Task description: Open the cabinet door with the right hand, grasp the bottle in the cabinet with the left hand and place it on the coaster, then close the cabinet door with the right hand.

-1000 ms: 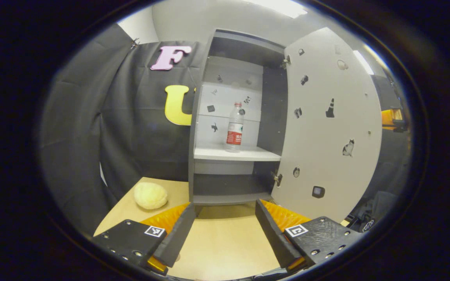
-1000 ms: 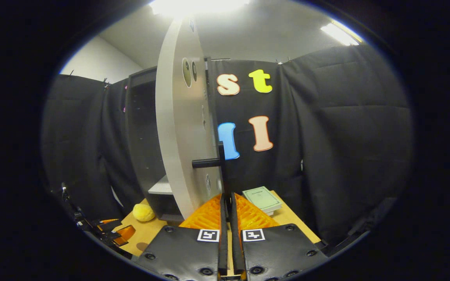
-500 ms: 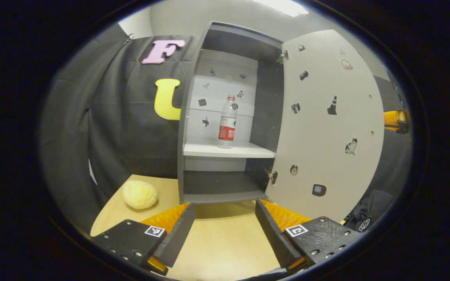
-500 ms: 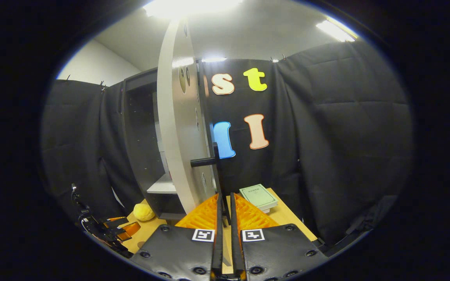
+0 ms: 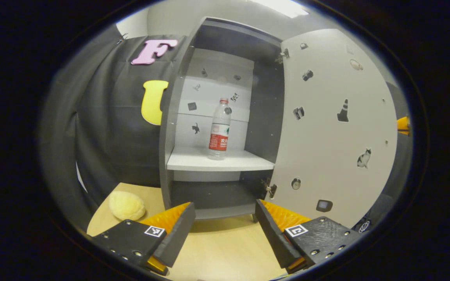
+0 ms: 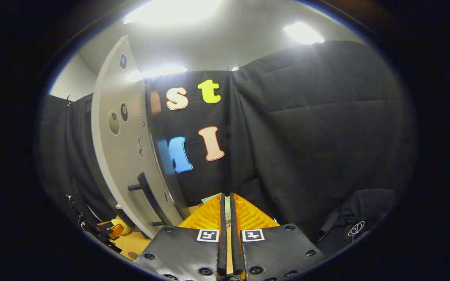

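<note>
Cabinet door [image 5: 326,128] stands wide open, step 1 done; bottle [image 5: 219,128] upright on cabinet shelf [image 5: 217,160], ungrasped, w/ left gripper [image 5: 225,226] spread apart, right gripper [image 6: 227,218] pressed together, empty.

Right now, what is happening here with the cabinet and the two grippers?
A person works with two handheld grippers at a cabinet on a wooden table. The cabinet door stands open, and the right gripper, its fingers together, is beside the door handle, not on it. The left gripper is open and faces the bottle, which stands upright on the white shelf, not yet grasped.
</note>
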The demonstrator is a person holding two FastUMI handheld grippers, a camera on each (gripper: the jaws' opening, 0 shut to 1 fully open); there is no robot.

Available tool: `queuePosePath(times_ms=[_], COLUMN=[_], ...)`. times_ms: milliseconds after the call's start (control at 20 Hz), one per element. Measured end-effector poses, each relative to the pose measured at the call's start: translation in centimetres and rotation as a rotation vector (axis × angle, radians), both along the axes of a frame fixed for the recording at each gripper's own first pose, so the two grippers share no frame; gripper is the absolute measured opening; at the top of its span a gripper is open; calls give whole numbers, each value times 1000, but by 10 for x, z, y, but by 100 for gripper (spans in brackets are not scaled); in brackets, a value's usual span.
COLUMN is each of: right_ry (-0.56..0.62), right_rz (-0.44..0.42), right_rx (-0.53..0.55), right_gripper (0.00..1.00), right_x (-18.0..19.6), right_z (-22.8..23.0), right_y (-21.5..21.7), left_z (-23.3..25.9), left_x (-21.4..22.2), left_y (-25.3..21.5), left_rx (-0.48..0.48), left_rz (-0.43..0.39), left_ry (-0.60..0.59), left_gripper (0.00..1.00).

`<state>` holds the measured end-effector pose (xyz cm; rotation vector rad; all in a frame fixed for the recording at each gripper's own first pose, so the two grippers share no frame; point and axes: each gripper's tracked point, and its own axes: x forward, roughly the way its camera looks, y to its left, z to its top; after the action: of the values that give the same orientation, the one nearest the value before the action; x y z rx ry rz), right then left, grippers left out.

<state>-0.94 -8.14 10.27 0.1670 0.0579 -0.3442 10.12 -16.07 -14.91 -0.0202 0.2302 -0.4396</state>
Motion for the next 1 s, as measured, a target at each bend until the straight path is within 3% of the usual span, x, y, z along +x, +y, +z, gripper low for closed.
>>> queuePosePath(times_ms=[150, 200, 250, 300, 350, 400, 500, 800, 850, 900, 950, 1000], right_ry=[-23, -17, -15, -10, -2, 2, 35, 133, 143, 152, 164, 178], right_rz=[-21, -25, -14, 1, -14, -34, -61, -54, -47, -41, -38, -40], right_rx=[24, 38, 56, 76, 84, 66, -15, -129, -140, -145, -145, -139], right_gripper=[5, 7, 17, 16, 36, 44, 83, 83, 90, 90, 83, 90], right_x=[30, 43, 54, 64, 73, 82, 96, 141, 145, 149, 152, 154], right_z=[5, 1, -3, -6, -11, -15, -26, -52, -55, -58, -62, -68], right_y=[-25, -32, -37, -37, -43, -54, -67, -86, -88, -89, -91, -94], left_z=[17, 24, 33, 40, 49, 56, 72, 89, 88, 87, 88, 90], left_x=[18, 24, 32, 40, 49, 58, 78, 146, 159, 169, 179, 186], left_y=[-5, -5, -5, -6, -8, -10, -16, -41, -45, -49, -53, -58], left_rx=[29, 31, 31, 30, 29, 26, 14, 27, 23, 20, 19, 18], left_rz=[20, 29, 41, 53, 62, 69, 85, 124, 128, 130, 127, 123], left_ry=[-27, -39, -54, -66, -74, -84, -108, -112, -108, -103, -102, -103], left_gripper=[96, 96, 95, 95, 96, 96, 96, 96, 96, 96, 96, 95])
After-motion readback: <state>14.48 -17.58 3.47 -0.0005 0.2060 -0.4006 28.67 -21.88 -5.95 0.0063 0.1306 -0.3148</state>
